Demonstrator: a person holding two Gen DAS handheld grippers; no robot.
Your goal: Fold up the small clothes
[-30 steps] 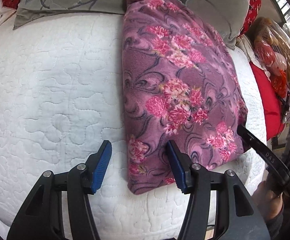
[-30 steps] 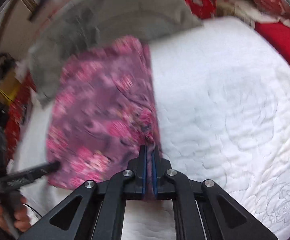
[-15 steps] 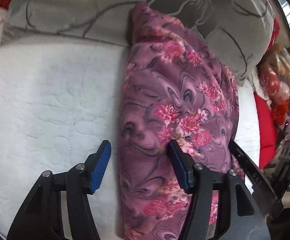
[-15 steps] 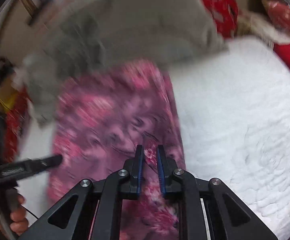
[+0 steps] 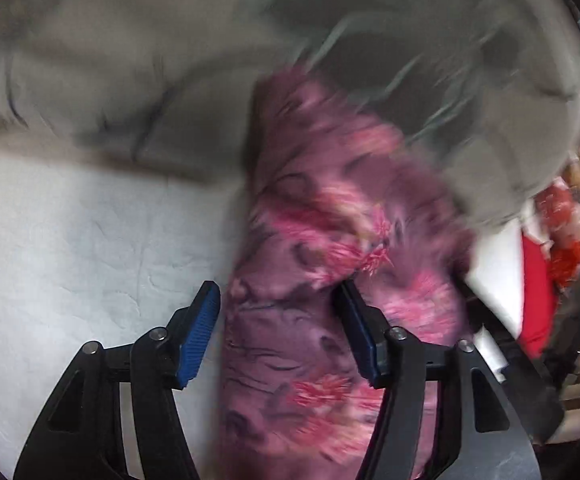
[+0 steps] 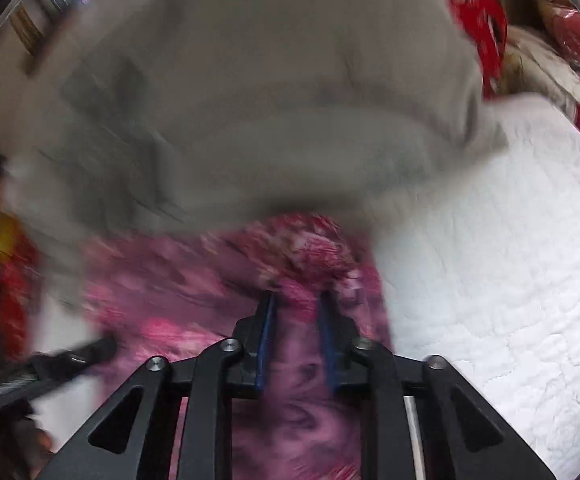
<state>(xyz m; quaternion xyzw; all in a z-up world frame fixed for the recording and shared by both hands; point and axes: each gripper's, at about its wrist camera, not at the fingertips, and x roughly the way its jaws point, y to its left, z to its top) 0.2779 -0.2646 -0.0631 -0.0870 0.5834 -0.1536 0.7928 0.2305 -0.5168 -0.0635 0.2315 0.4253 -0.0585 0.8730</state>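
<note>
The cloth [image 5: 330, 280], purple with pink flowers, lies in a long strip on the white bed [image 5: 69, 248]. Its far end touches the grey pillow [image 5: 169, 60] at the back edge of the bed.

The left gripper [image 5: 277, 328] is wide open over the cloth's left edge and holds nothing. The right gripper [image 6: 296, 340] is partly open over the cloth, and cloth shows in the gap, but I cannot tell if it is gripped.

To fold well, I think both should let the carried end drop flat, line its edges up with the layer below, then pull back slowly so nothing drags.

A second ago the right gripper was shut tight on the near edge. Both have since moved toward the pillow, and the right has opened.
</note>
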